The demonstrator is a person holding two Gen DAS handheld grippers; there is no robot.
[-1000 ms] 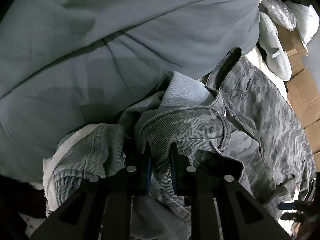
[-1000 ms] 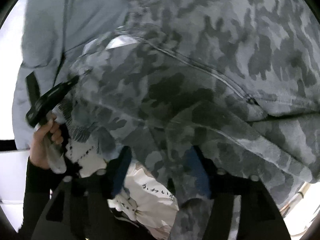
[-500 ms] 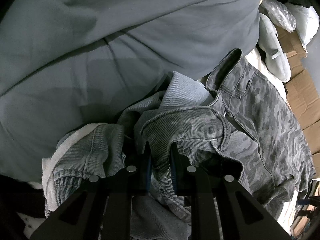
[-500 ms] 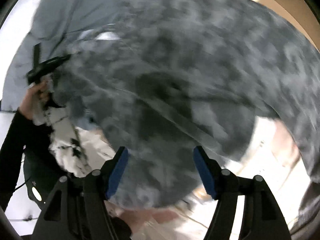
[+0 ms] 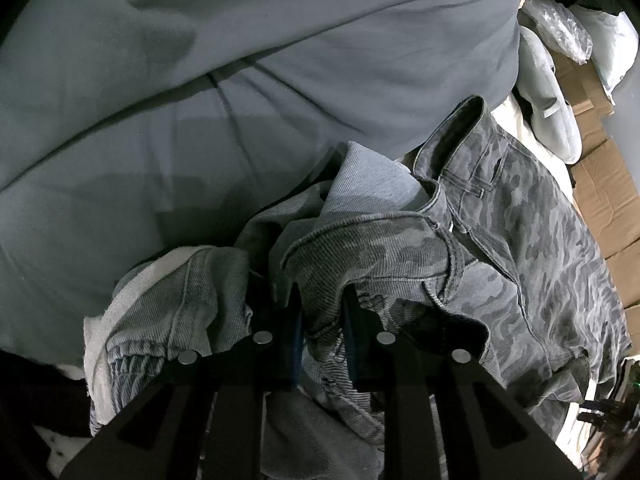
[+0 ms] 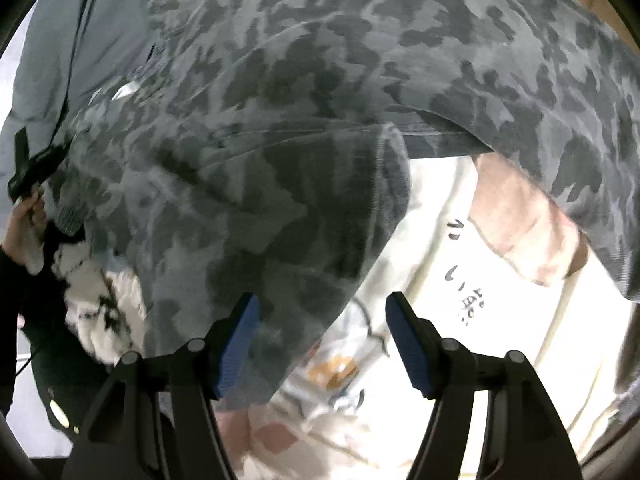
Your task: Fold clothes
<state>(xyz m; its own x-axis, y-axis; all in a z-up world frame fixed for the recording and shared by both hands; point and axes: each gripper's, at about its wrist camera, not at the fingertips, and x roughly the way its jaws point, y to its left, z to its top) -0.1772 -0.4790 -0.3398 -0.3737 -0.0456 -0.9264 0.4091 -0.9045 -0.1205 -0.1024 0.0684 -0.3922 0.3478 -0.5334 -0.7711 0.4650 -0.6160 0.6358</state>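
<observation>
Between the left gripper's [image 5: 322,322] blue pads, a bunched fold of grey camouflage trousers [image 5: 520,240], gathered near the waistband; pads pressed onto the cloth from both sides, jaws easing apart slightly with the fold between them. Trousers spread away to the right in the left wrist view, waistband and belt loop showing, lying against a large blue-grey sheet [image 5: 200,100] that fills the upper left. Pale denim garment [image 5: 176,300] crumpled just left of the gripper, touching the trousers. Flattened cardboard [image 5: 600,184] and clear plastic bags [image 5: 560,28] along the right edge.

Right wrist view: right gripper [image 6: 320,338] with jaws spread wide, pinching nothing. Camouflage trousers [image 6: 320,80] drape across most of the frame, blurred; a lobe of the cloth hangs down to the left pad [image 6: 236,348], contact uncertain. White printed garment [image 6: 500,300] with dark lettering lies beneath, under the right pad. Far left, a person's hand [image 6: 20,228] on the other gripper's handle.
</observation>
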